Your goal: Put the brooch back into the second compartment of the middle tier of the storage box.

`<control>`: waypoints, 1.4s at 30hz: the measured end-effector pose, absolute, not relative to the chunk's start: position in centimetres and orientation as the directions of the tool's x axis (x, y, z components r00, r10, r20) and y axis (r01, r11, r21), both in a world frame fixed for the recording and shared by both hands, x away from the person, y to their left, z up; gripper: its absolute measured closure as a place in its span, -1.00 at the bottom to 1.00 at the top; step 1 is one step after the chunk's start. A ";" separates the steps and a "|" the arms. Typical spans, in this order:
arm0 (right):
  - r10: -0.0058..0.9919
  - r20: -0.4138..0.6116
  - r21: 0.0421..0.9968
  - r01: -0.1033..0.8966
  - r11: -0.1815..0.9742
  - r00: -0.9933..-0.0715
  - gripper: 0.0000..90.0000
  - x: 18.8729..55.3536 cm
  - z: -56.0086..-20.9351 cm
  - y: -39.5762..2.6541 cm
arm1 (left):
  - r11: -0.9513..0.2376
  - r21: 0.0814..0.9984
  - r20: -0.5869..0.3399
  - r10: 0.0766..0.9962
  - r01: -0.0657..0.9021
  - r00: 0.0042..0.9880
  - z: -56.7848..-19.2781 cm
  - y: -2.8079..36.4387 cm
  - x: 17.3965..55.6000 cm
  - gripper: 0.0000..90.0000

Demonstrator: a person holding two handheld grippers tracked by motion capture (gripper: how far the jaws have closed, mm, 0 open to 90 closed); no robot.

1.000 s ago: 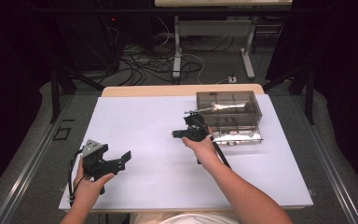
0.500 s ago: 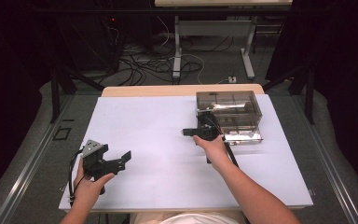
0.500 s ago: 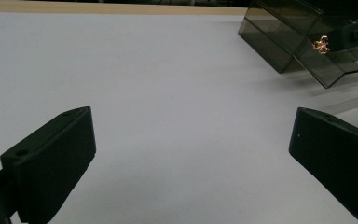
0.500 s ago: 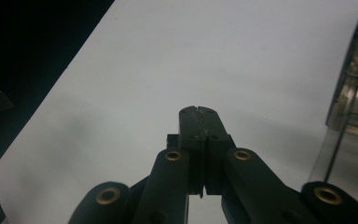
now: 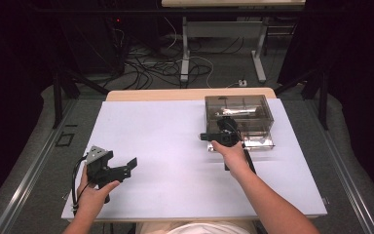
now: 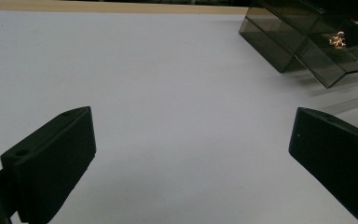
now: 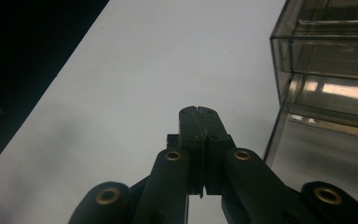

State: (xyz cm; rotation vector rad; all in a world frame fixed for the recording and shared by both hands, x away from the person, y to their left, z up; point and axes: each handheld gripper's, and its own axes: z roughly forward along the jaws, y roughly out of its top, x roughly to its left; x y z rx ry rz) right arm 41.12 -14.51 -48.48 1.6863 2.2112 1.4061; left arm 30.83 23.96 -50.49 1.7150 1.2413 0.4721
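A smoky clear plastic box (image 5: 246, 105) stands at the back right of the white table top (image 5: 165, 141), with something shiny and silver inside it. My right gripper (image 5: 202, 137) hovers at the box's front left corner, pointing left, with its jaws pressed together on nothing. In the right gripper view the shut gripper tips (image 7: 198, 112) hang over bare table, and the box (image 7: 326, 70) is just to their right. My left gripper (image 5: 129, 168) rests at the front left, wide open. In the left gripper view its gap (image 6: 191, 154) frames bare table, with the box (image 6: 303, 42) far off.
A clear panel of the box (image 5: 260, 142) juts out at its front, beside the right hand. The table's wooden far edge (image 5: 190, 94) lies behind the box. Beyond it, cables and desk legs (image 5: 185, 63) cover the dark floor.
My right gripper has drifted a little to the right and toward the person, staying shut beside the box. The left gripper has not moved.
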 end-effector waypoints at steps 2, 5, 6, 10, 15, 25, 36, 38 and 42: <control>0.787 0.463 0.657 0.754 0.004 -0.408 0.99 41.1 -48.6 -15.0 | -0.053 0.847 -0.203 0.887 0.528 0.414 -50.5 24.0 30.8 -0.99; 0.792 0.467 0.652 0.758 -0.007 -0.394 0.99 41.0 -48.9 -15.6 | -0.057 0.847 -0.199 0.888 0.528 0.415 -50.5 24.0 30.9 -0.99; 0.794 0.462 0.653 0.758 -0.003 -0.395 1.00 41.0 -49.0 -15.9 | -0.056 0.848 -0.199 0.888 0.528 0.414 -50.5 23.9 30.9 -0.99; 0.799 0.467 0.645 0.764 -0.015 -0.378 0.99 40.9 -49.1 -16.6 | -0.049 0.846 -0.206 0.888 0.530 0.412 -50.5 23.9 30.9 -0.99; 0.803 0.471 0.651 0.758 -0.038 -0.365 0.99 40.9 -49.2 -17.5 | -0.049 0.846 -0.207 0.888 0.531 0.411 -50.5 23.9 30.9 -0.99; 0.814 0.476 0.655 0.752 -0.076 -0.332 0.99 40.7 -49.4 -19.6 | -0.047 0.846 -0.208 0.888 0.531 0.410 -50.6 23.9 30.9 -0.99; 0.823 0.481 0.653 0.749 -0.107 -0.302 0.99 40.3 -49.6 -21.8 | -0.053 0.843 -0.205 0.888 0.535 0.411 -50.6 23.9 30.9 -0.99; 0.824 0.488 0.648 0.751 -0.123 -0.286 0.99 40.3 -49.6 -22.1 | -0.052 0.843 -0.206 0.888 0.536 0.411 -50.6 23.9 30.9 -0.99; 0.828 0.487 0.652 0.747 -0.132 -0.279 0.99 40.3 -49.6 -22.7 | -0.052 0.843 -0.206 0.888 0.536 0.411 -50.6 23.9 30.9 -0.99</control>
